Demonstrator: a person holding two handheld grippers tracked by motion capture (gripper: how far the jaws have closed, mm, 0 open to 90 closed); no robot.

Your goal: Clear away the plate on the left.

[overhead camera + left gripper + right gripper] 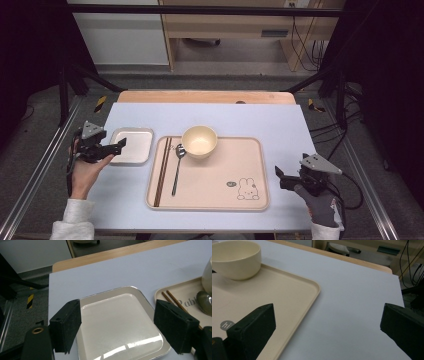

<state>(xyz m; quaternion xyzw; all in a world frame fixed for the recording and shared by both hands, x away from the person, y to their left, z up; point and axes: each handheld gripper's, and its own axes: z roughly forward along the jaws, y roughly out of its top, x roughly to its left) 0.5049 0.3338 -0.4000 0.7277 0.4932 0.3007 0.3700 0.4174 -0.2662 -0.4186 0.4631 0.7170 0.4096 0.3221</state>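
A beige tray (215,197) with a rabbit picture lies in the middle of the pale blue table. On it stand a cream bowl (199,141), a metal spoon (177,170) and brown chopsticks (162,171). A square silver plate (131,145) sits on the table left of the tray. My left gripper (120,145) is open at that plate's left edge; in the left gripper view its jaws straddle the silver plate (120,322). My right gripper (278,173) is open just right of the tray, its jaws spanning the tray's edge (309,300) and bare table, nothing between them.
A wooden table edge (205,96) shows behind the blue surface. Black frame rails run along both sides. Cables (350,145) trail on the floor at the right. The bowl (235,258) stands at the tray's far end in the right gripper view.
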